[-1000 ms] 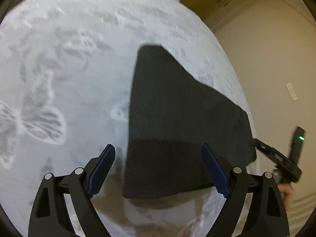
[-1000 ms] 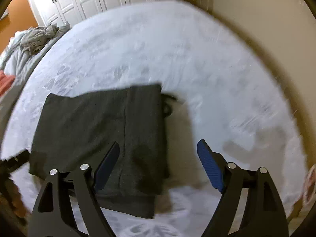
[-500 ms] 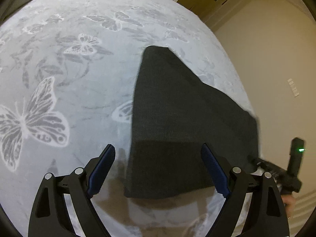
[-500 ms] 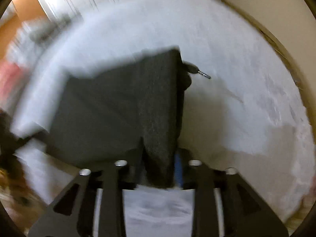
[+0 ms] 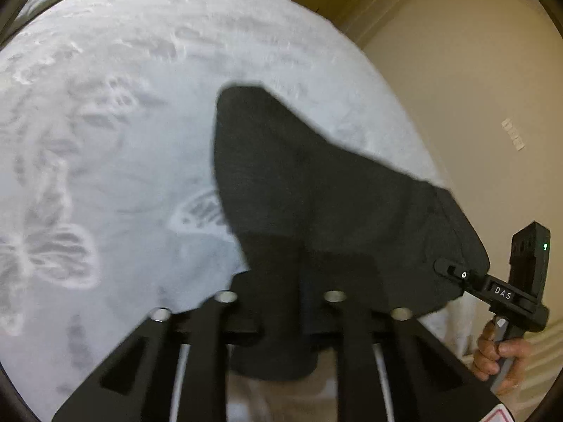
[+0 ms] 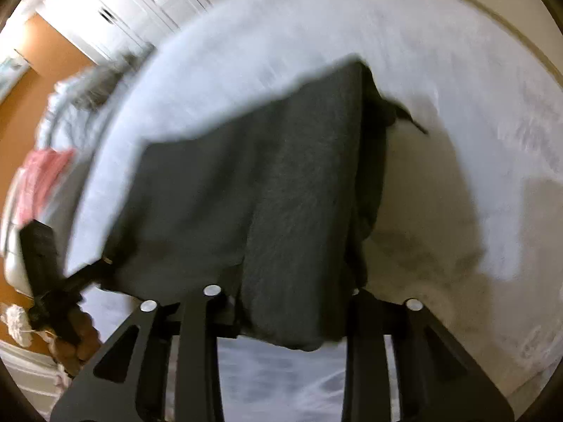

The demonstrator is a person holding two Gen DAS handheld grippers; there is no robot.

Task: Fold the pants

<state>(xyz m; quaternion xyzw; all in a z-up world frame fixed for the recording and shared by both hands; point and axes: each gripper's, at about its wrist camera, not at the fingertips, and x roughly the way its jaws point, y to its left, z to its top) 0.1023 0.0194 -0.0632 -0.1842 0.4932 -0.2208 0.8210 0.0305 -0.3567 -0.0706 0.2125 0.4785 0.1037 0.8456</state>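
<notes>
Dark grey folded pants (image 5: 316, 193) lie on a white bedspread with butterfly prints (image 5: 105, 140). My left gripper (image 5: 281, 281) is closing, and the near left corner of the pants is bunched between its jaws and raised off the bed. Farther right, my right gripper (image 5: 454, 270) bites the other near corner, with a hand (image 5: 503, 355) on its handle. In the right wrist view the pants (image 6: 264, 193) fill the middle. My right gripper (image 6: 292, 302) is closing on a thick fold of them. A drawstring (image 6: 411, 119) trails from the far right corner.
A beige wall (image 5: 475, 88) runs close along the right side of the bed. White closet doors (image 6: 140, 10) stand beyond the far end. A pink cloth (image 6: 42, 176) and a grey garment (image 6: 91, 91) lie at the bed's far left edge.
Both grippers stood open over the near edge of the pants and have closed onto it. The gripped edge now bunches up off the bedspread.
</notes>
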